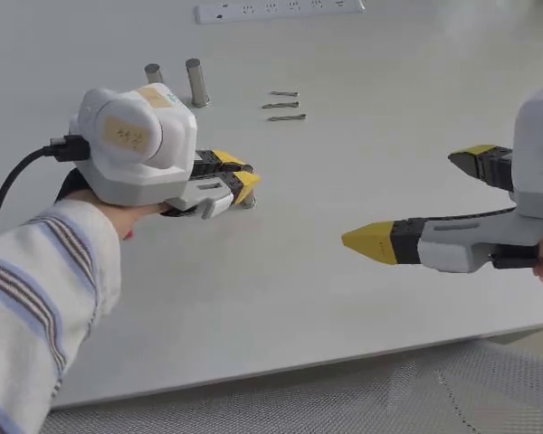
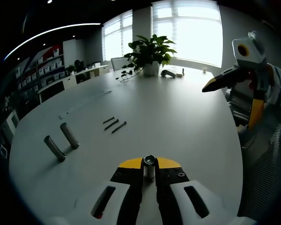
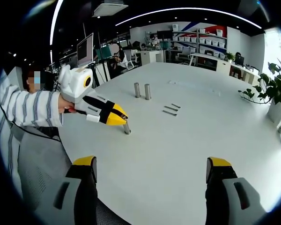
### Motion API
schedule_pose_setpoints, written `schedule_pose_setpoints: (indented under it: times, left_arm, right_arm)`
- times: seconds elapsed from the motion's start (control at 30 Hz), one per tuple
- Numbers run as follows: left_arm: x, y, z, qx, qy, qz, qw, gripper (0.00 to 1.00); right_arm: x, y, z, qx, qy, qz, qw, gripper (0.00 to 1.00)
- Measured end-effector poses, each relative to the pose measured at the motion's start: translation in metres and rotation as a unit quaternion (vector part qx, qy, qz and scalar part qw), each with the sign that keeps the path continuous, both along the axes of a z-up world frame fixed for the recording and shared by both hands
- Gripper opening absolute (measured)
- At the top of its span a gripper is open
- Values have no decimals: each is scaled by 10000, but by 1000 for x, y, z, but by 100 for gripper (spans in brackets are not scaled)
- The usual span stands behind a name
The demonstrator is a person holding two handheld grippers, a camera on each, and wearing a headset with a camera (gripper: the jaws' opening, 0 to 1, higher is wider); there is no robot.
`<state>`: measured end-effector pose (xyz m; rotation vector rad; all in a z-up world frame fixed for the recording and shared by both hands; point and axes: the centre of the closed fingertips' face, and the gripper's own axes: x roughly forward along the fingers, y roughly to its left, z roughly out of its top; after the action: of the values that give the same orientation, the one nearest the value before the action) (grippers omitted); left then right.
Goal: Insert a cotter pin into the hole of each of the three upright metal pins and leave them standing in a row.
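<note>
My left gripper (image 1: 244, 185) is shut on a short metal pin (image 1: 248, 201), which stands upright on the white table (image 1: 362, 145); the pin (image 2: 149, 168) shows end-on between the yellow tips. Two more metal pins (image 1: 153, 73) (image 1: 196, 81) stand side by side at the far left. Three cotter pins (image 1: 283, 105) lie in a stack to their right, also seen as cotter pins (image 3: 170, 109). My right gripper (image 1: 416, 201) hovers open at the right, well apart from everything, with nothing between its jaws (image 3: 152, 164).
A white power strip (image 1: 281, 9) lies along the table's far edge. The near table edge (image 1: 344, 357) runs in front of a mesh chair (image 1: 489, 389). A potted plant (image 2: 151, 49) stands at the table's far end. A black cable (image 1: 9, 190) trails from the left gripper.
</note>
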<state>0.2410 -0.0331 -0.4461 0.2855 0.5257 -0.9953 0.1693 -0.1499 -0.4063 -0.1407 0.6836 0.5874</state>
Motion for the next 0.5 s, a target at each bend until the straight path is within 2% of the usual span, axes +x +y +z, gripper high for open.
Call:
schedule_pose_setpoints:
  times: [0.1, 0.37, 0.5]
  left_arm:
    - [0, 0, 0, -56, -15, -8, 10000, 5]
    - [-3, 0, -1, 47, -97, -106, 9999, 6]
    - [-4, 1, -2, 117, -99, -130, 9998, 14]
  right_arm:
    - [0, 0, 0, -1, -5, 2, 10000, 96]
    - [1, -1, 1, -24, -12, 15, 10000, 96]
    - [0, -1, 1, -28, -15, 23, 10000, 96]
